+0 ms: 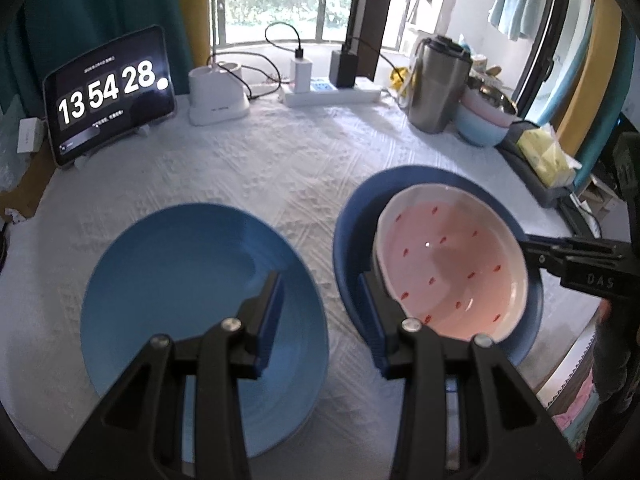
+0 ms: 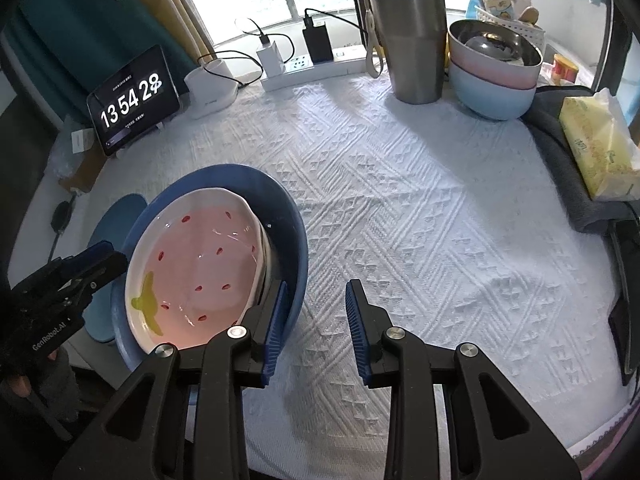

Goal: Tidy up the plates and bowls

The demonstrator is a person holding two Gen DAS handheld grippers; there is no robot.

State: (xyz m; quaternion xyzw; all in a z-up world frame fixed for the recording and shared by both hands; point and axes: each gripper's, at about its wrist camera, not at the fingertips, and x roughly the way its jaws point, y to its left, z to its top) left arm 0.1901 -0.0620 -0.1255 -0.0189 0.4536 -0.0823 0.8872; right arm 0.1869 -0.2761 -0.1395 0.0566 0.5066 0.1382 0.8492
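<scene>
A light blue plate [image 1: 180, 280] lies on the white tablecloth. To its right a dark blue bowl [image 1: 356, 216] holds a tilted pink bowl [image 1: 440, 256] with red specks. My left gripper [image 1: 320, 280] is open with only cloth in its gap. Its left finger hangs over the plate and its right finger [image 1: 372, 320] lies against the pink bowl's left side. My right gripper [image 2: 318, 284] is open too, over bare cloth, and its left finger [image 2: 276, 328] sits at the bowls' right rim. In the right wrist view I see the dark blue bowl [image 2: 240, 180], the pink bowl [image 2: 200, 248] and the plate [image 2: 120, 216].
Along the back stand a tablet clock [image 1: 108, 92], a white holder [image 1: 218, 96], a power strip [image 1: 332, 94] with chargers, a steel tumbler [image 2: 412, 40] and stacked bowls [image 2: 496, 80]. A tissue pack [image 2: 596, 148] lies at the right edge. Bare cloth [image 2: 440, 220] spreads right of the bowls.
</scene>
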